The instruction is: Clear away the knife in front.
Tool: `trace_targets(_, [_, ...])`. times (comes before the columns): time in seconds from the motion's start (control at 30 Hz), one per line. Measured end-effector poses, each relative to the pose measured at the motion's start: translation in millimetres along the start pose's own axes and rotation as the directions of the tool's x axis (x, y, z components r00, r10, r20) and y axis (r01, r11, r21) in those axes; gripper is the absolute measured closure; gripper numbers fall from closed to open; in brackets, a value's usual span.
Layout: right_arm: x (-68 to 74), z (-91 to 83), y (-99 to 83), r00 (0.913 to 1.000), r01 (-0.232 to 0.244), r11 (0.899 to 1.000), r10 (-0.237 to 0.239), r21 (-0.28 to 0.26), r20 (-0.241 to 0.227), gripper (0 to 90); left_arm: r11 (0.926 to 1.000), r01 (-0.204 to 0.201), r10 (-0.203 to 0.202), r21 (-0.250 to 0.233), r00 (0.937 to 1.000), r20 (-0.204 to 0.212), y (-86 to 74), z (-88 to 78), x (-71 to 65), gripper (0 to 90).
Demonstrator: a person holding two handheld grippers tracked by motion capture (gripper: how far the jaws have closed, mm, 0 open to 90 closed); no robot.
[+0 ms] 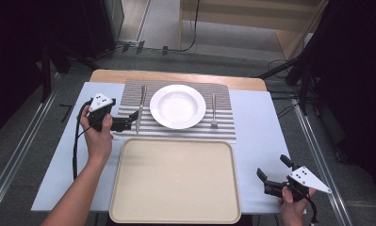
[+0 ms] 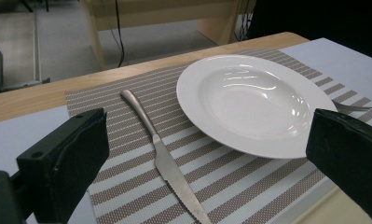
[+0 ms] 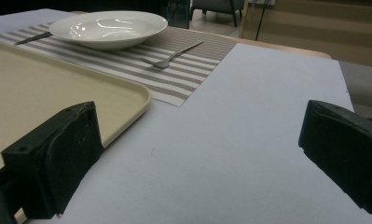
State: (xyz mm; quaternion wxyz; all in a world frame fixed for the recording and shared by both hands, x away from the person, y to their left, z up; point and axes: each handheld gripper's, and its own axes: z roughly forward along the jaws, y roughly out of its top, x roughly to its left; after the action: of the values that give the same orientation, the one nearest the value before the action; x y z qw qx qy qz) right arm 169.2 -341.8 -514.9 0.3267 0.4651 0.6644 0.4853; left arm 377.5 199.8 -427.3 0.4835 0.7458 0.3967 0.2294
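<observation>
Nearest us lies the cream tray (image 1: 176, 183), bare, on the pale tabletop (image 1: 261, 127); we place everything else against the white plate (image 1: 177, 106). The plate sits in the middle of a striped placemat (image 1: 223, 132), just beyond the tray's far edge. On the left of the plate, just beside its rim, lies the knife (image 1: 141, 107), lengthwise on the mat, handle pointing away from us and serrated blade toward the tray. On the right of the plate lies a fork (image 1: 214, 110), also on the mat, apart from the rim.

Our left claw (image 1: 131, 117) is at the left of the plate, down by the knife's blade end, with its jaws spread wide. In the left gripper view (image 2: 207, 163) the knife (image 2: 162, 158) runs between the two black jaws, and neither jaw touches it; the plate (image 2: 253, 100) shows just past it.

Our right claw (image 1: 273, 174) is well apart from the plate, off past the tray's right corner over bare tabletop, jaws likewise wide apart and holding nothing. Its own view (image 3: 197, 163) shows the tray's rim (image 3: 127, 105) and the fork (image 3: 172, 57) farther off.
</observation>
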Motion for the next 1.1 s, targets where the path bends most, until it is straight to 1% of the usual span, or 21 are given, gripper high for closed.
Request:
trace_targets(0.27, [-0.2,-0.2,-0.1,1.0,-0.007,1.0,0.007,-0.001,-0.002,0.0,0.9996,0.003,-0.003,0.029,1.0,0.006,8.2,19.2,1.9,0.0])
trace_targets(0.4, [-0.4,-0.1,-0.1,0.9999,-0.009,1.0,0.009,-0.001,-0.005,0.0,0.9983,0.001,-0.002,0.058,1.0,0.004,9.7,29.2,3.7,0.0])
trace_targets(0.47, [-0.4,-0.1,-0.1,1.0,-0.007,1.0,0.007,-0.002,-0.005,0.0,0.9979,0.012,-0.013,0.063,0.9999,0.008,10.7,33.8,4.5,0.0])
trace_targets(0.53, [-0.4,-0.2,-0.2,1.0,-0.007,1.0,0.007,-0.002,-0.006,0.0,0.9976,0.012,-0.012,0.069,0.9999,0.006,12.8,37.5,5.3,0.0])
trace_targets(0.6, [-0.5,-0.2,-0.2,0.9999,-0.007,1.0,0.007,-0.003,-0.007,0.0,0.9979,0.016,-0.017,0.063,0.9998,0.008,15.0,41.0,5.9,0.0])
trace_targets(0.7, [-0.4,0.0,-0.2,0.9999,-0.008,1.0,0.008,-0.002,-0.009,0.0,0.9972,0.012,-0.012,0.075,0.9999,0.006,18.4,45.5,6.8,0.0])
trace_targets(0.83, [-0.6,0.1,-0.2,0.9999,-0.008,1.0,0.008,-0.004,-0.012,0.0,0.9964,0.02,-0.02,0.082,0.9998,-0.001,20.1,51.7,8.2,0.0])
trace_targets(0.97, [-0.9,0.2,-0.3,0.9998,-0.013,1.0,0.013,-0.006,-0.013,0.0,0.9943,0.027,-0.026,0.103,0.9996,-0.005,19.9,59.8,11.2,0.0])
trace_targets(1.1, [-1.2,0.3,-0.3,0.9998,-0.014,1.0,0.014,-0.007,-0.013,0.0,0.9914,0.03,-0.031,0.128,0.9995,0.003,22.0,69.5,12.2,0.0])
